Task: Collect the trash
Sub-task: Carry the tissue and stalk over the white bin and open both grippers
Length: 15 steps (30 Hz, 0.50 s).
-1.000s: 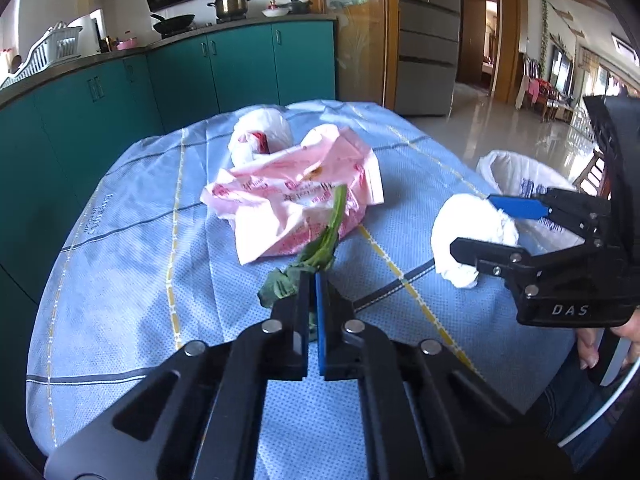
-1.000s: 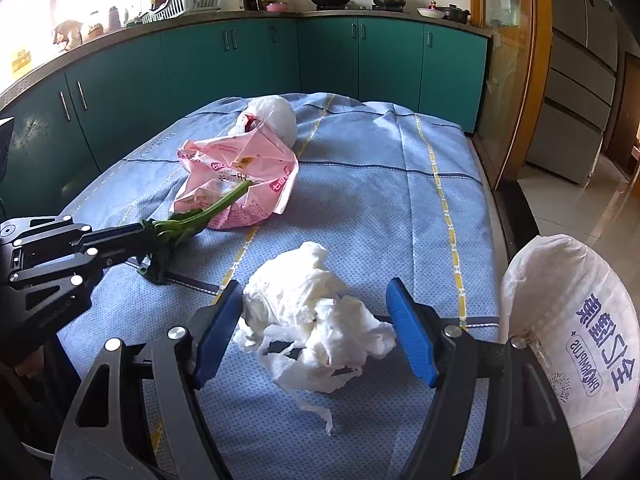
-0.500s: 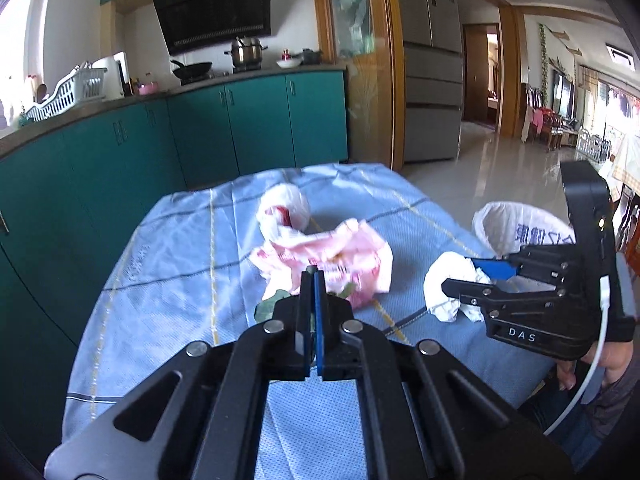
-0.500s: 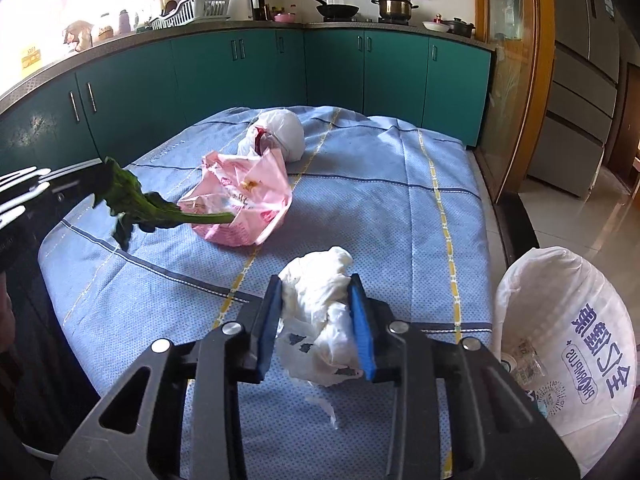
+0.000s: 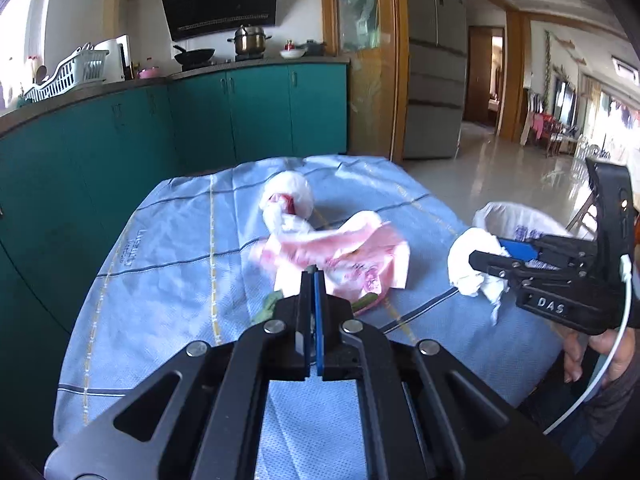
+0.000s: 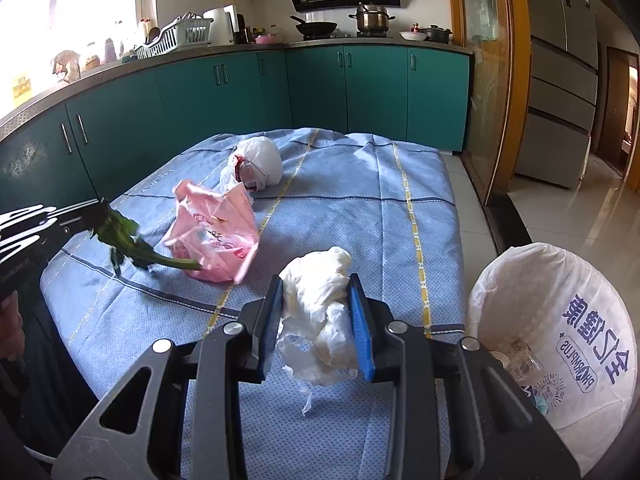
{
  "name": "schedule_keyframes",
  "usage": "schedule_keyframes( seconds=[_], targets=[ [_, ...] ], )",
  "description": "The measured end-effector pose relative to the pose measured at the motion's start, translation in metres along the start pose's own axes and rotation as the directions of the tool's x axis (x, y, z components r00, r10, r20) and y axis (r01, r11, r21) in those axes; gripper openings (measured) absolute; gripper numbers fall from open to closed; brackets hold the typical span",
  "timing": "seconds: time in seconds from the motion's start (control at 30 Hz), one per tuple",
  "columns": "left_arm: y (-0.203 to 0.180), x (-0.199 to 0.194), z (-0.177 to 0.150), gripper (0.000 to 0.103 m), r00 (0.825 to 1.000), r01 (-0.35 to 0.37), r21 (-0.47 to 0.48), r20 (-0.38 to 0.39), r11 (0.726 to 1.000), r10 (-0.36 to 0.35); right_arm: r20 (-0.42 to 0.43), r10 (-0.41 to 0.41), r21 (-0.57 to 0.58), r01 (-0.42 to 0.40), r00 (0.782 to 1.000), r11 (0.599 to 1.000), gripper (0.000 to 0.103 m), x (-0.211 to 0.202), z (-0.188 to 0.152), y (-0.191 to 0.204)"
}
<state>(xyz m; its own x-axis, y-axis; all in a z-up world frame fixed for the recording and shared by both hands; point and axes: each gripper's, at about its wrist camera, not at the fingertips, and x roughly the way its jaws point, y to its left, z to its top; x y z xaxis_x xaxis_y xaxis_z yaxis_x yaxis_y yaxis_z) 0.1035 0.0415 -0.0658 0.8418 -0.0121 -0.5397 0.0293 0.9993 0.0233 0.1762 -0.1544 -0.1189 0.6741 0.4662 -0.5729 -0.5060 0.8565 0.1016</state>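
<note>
1. The left claw [image 5: 314, 280] is squeezed tight on a green leafy vegetable stalk [image 6: 132, 245]. The stalk hangs in the air above the worktop covered with a blue checked cloth [image 6: 360, 208].
2. The right claw [image 6: 316, 312] is closed partway and grips a crumpled white paper wad [image 6: 320, 300] between its two blue pads [image 6: 360, 326]. Both pads press into the wad, which is held just above the cloth.
3. A crinkled pink plastic bag [image 6: 216, 236] lies on the cloth. The far end of the stalk is in front of it.
4. A tied white plastic bag with something red inside [image 6: 258, 164] sits on the cloth just behind the pink bag.
5. A round bin lined with a white printed bag [image 6: 560, 332] stands beside the worktop, near the right claw. Some small bits lie inside it.
</note>
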Motion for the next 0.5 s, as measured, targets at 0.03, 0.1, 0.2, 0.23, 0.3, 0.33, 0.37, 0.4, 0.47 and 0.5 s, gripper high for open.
schedule_keyframes(
  seconds=[0.03, 0.1, 0.2, 0.23, 0.3, 0.33, 0.37, 0.4, 0.47, 0.5],
  targets=[
    [0.000, -0.005, 0.004, 0.003, 1.000, -0.001, 0.000, 0.023, 1.000, 0.001, 0.013, 0.001, 0.004, -0.001, 1.000, 1.000, 0.033, -0.003, 0.001, -0.001],
    [-0.001, -0.013, 0.013, 0.003, 0.999, 0.001, -0.005, 0.054, 1.000, -0.001, 0.044, -0.004, 0.019, 0.003, 0.999, 1.000, 0.033, -0.009, 0.003, -0.006],
    [-0.004, -0.023, 0.029, 0.003, 0.995, 0.017, 0.010, 0.097, 1.000, -0.018, 0.096, -0.030, 0.051, 0.025, 0.995, 0.998, 0.033, -0.020, 0.006, -0.015],
    [-0.007, -0.026, 0.035, 0.003, 0.993, 0.024, 0.014, 0.112, 1.000, -0.025, 0.116, -0.049, 0.060, 0.042, 0.992, 0.997, 0.033, -0.024, 0.007, -0.018],
    [-0.013, -0.030, 0.048, 0.003, 0.988, 0.059, 0.024, 0.139, 0.998, -0.062, 0.153, -0.090, 0.087, 0.077, 0.984, 0.993, 0.033, -0.037, 0.008, -0.030],
    [-0.019, -0.031, 0.056, 0.003, 0.985, 0.084, 0.030, 0.149, 0.996, -0.088, 0.162, -0.108, 0.102, 0.092, 0.981, 0.991, 0.033, -0.042, 0.007, -0.037],
    [-0.023, -0.031, 0.061, 0.003, 0.983, 0.102, 0.037, 0.153, 0.994, -0.106, 0.171, -0.138, 0.121, 0.118, 0.976, 0.986, 0.033, -0.049, 0.005, -0.045],
    [-0.033, -0.031, 0.069, 0.003, 0.978, 0.129, 0.052, 0.159, 0.990, -0.136, 0.173, -0.160, 0.133, 0.138, 0.972, 0.981, 0.033, -0.053, 0.003, -0.051],
    [-0.053, -0.028, 0.081, 0.003, 0.969, 0.168, 0.090, 0.170, 0.982, -0.182, 0.176, -0.232, 0.167, 0.203, 0.957, 0.965, 0.033, -0.066, -0.006, -0.066],
    [-0.064, -0.026, 0.085, 0.003, 0.964, 0.187, 0.106, 0.172, 0.977, -0.203, 0.175, -0.266, 0.185, 0.234, 0.948, 0.955, 0.033, -0.072, -0.011, -0.073]
  ],
)
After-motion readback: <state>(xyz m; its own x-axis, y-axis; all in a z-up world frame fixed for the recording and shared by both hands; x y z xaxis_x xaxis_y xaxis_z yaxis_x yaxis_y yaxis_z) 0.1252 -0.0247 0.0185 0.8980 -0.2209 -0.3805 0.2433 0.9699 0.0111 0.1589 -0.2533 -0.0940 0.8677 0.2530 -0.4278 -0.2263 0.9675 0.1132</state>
